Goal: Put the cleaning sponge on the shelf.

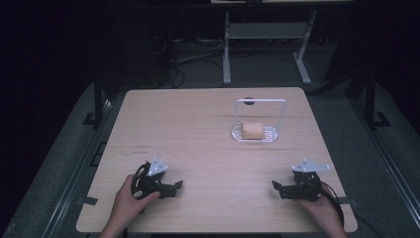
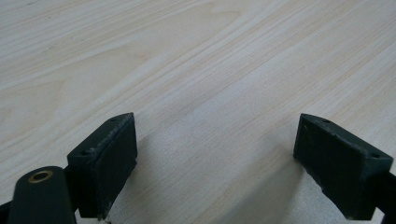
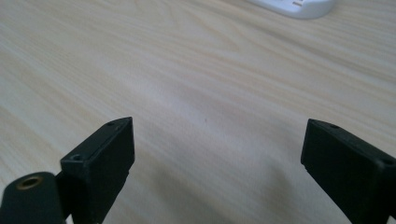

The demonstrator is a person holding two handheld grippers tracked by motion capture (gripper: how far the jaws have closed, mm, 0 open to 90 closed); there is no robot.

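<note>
Looks light, soft and a little springy, that tan bread roll (image 1: 252, 130), so likely to dent under a hard squeeze and best taken gently across its short width, around the middle, with pads on the near and far flanks. Lies on its side on the white rack (image 1: 270, 134), far right of centre on the table (image 1: 188, 124), under the rack's upright white loop handle. Long axis running left to right across the table, blunt ends facing left and right; no telling one end from the other. Worth approaching from the near side to avoid the loop. Well apart from both tools. Left gripper (image 1: 177, 185) resting near the near-left edge, jaws spread wide over bare wood, nothing between them. Right gripper (image 1: 275, 186) at the near right, jaws likewise wide apart and empty, with an edge of the rack (image 3: 299, 7) just ahead.
</note>
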